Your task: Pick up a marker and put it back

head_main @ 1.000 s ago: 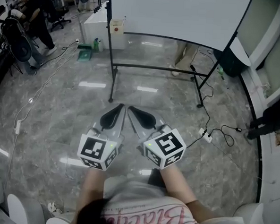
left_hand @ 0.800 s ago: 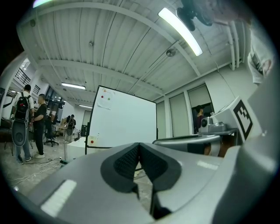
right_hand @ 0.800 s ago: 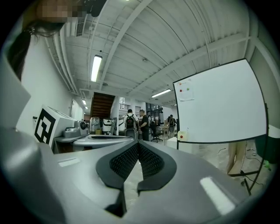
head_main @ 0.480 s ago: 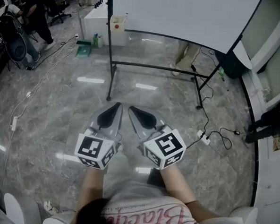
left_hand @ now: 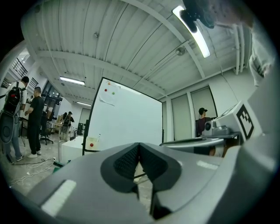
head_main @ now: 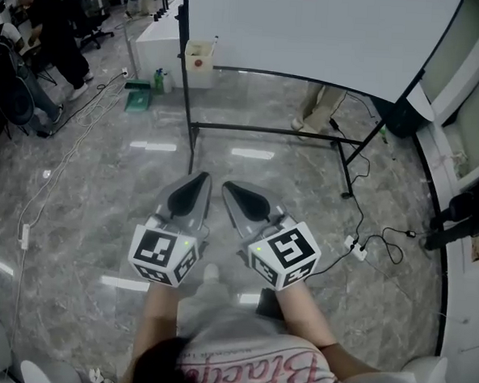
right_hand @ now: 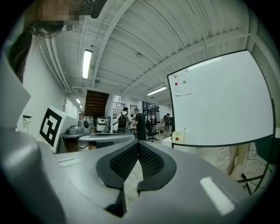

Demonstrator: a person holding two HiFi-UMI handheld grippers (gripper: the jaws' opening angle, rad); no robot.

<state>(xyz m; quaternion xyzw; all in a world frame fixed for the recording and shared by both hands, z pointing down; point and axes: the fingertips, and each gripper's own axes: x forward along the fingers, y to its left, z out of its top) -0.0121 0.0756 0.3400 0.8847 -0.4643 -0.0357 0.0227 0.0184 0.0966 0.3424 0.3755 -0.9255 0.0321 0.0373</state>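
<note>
Grey left hand-held gripper (head_main: 201, 180): jaws pressed together, nothing held. Grey right hand-held gripper (head_main: 228, 188): likewise closed, empty. Both side by side over grey marble floor (head_main: 94, 194), facing white whiteboard (head_main: 314, 29).

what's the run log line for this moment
left gripper: shut, empty | right gripper: shut, empty | pose: side by side over grey marble floor, facing white whiteboard on black stand | held: nothing

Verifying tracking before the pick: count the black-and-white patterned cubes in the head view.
2. One black-and-white patterned cube sits on the left gripper, lower left of centre; the other sits on the right gripper, just beside it. No more seem hidden.
</note>
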